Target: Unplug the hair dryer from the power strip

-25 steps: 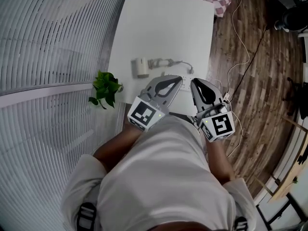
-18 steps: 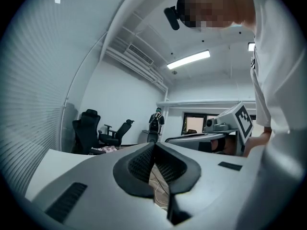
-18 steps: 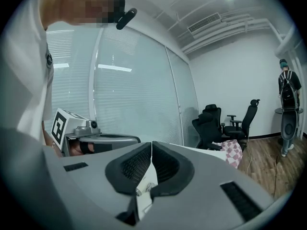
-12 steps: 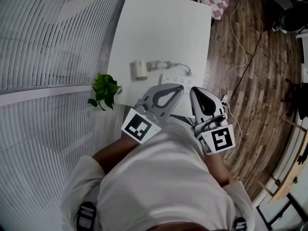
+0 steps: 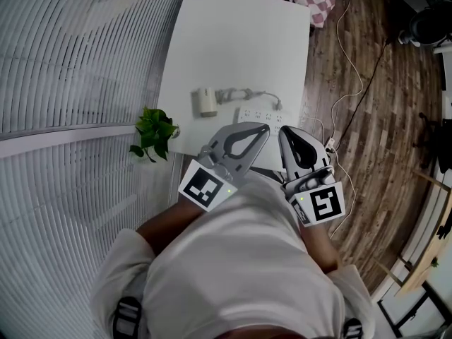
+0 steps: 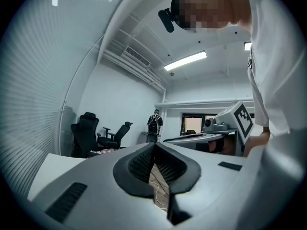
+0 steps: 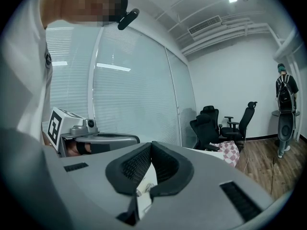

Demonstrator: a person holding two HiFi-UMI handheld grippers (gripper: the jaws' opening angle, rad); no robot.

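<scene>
A white hair dryer (image 5: pixel 205 102) lies on the white table (image 5: pixel 240 41), and its cord (image 5: pixel 244 93) runs right to a plug (image 5: pixel 277 106) on the white power strip (image 5: pixel 258 114). Both grippers hover near the table's near edge, just short of the strip. My left gripper (image 5: pixel 266 127) is shut, its tips meeting with nothing between them (image 6: pixel 154 144). Beside it on the right, my right gripper (image 5: pixel 284 130) is also shut and empty (image 7: pixel 151 143). Neither one touches the strip or the plug.
A small potted plant (image 5: pixel 155 131) stands at the table's left near corner. Loose cables (image 5: pixel 353 83) trail over the wood floor to the right. A glass wall with blinds runs along the left. Office chairs (image 7: pixel 216 123) and a standing person (image 7: pixel 284 109) are far off.
Both grippers have risen and drawn back toward the person, away from the power strip. The hair dryer, cord and strip lie as before.
</scene>
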